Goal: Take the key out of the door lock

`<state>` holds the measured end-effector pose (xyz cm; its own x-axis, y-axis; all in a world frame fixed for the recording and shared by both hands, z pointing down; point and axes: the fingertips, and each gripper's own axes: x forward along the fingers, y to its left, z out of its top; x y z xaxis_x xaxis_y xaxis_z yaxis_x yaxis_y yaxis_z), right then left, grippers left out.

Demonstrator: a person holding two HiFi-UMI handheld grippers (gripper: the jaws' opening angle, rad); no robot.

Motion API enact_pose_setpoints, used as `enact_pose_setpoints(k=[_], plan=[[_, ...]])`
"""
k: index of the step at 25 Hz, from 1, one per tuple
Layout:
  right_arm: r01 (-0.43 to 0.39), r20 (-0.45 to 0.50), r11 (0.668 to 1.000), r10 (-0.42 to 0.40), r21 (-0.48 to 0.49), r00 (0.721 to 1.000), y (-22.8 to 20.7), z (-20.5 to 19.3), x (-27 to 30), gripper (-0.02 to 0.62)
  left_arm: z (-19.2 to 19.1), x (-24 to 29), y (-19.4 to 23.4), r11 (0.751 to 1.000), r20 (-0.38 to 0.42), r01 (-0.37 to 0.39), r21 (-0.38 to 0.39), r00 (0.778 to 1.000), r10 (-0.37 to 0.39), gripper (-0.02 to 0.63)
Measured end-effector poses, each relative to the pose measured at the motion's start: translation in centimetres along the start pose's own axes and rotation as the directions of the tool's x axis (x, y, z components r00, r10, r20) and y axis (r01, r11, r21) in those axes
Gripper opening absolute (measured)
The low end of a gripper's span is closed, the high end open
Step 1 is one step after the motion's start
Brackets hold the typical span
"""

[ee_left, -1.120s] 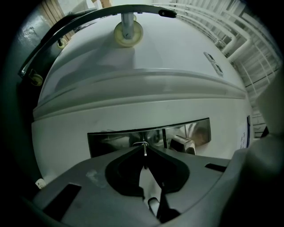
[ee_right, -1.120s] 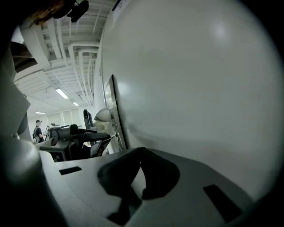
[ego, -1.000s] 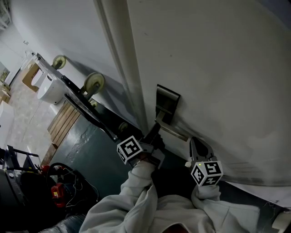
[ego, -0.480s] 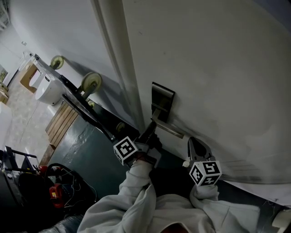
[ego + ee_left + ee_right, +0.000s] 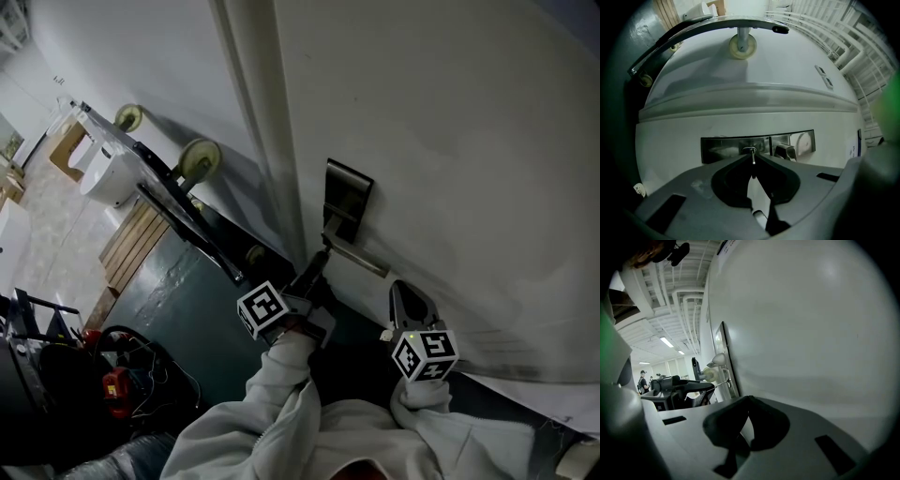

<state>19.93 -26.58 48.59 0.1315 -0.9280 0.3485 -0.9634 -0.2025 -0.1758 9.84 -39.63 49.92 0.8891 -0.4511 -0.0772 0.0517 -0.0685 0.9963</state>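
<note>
Looking at the head view, not much has changed from a moment ago: the left tool (image 5: pixel 322 255) is still at the low end of the shiny lock plate (image 5: pixel 347 199), and the right tool (image 5: pixel 405 298) still waits at about 5 o'clock from it, close to the white door (image 5: pixel 450 141). Only the whole picture has slid a little. In the left gripper view, the jaws of the left tool are pinched shut on the small key (image 5: pixel 750 150), and the key is still in the lock plate, just at 9 o'clock from the door handle (image 5: pixel 786 151). In the right gripper view, the jaws of the right tool are closed together with nothing in them. The edge of the door (image 5: pixel 267 141) runs up toward 11 o'clock, right next to the lock plate. At 10 o'clock from the left tool, a cart with pale wheels (image 5: pixel 197 159) leans near the wall. The dark floor (image 5: pixel 178 291) at 8 o'clock is bare, so there is room that way.
</note>
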Motion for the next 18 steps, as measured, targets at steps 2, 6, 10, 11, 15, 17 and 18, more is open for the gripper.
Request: enact_pose_setpoints(k=[2,6,10,11,15,17,18], plan=[[-0.002,0.001,1.0,0.002,0.001,1.0,0.2,-0.1,0.0,0.052,0.0,-0.4,0.0,1.0,0.003,0.002,0.0,1.0,-0.002,0.026],[-0.002,0.005,1.0,0.002,0.002,1.0,0.7,-0.2,-0.3,0.052,0.4,-1.6,0.6,0.999,0.007,-0.032,0.022,0.999,0.032,0.026],[0.003,0.006,1.0,-0.003,0.004,1.0,0.9,-0.5,-0.5,0.052,0.5,-2.1,0.7,0.999,0.005,-0.034,0.032,0.999,0.034,0.026],[0.003,0.007,1.0,-0.003,0.004,1.0,0.9,-0.5,-0.6,0.052,0.5,-2.3,0.9,0.999,0.003,-0.038,0.036,0.999,0.038,0.026],[0.002,0.008,1.0,-0.002,0.001,1.0,1.2,-0.7,-0.7,0.052,0.6,-2.8,1.1,0.998,0.0,-0.045,0.053,0.999,0.045,0.026],[0.0,0.007,1.0,0.0,0.0,1.0,1.3,-0.7,-0.8,0.052,0.7,-3.2,1.1,0.997,0.0,-0.046,0.069,0.999,0.046,0.026],[-0.001,0.007,1.0,0.001,-0.002,1.0,1.4,-0.7,-0.8,0.052,0.7,-3.4,1.1,0.996,0.0,-0.045,0.076,0.999,0.045,0.026]])
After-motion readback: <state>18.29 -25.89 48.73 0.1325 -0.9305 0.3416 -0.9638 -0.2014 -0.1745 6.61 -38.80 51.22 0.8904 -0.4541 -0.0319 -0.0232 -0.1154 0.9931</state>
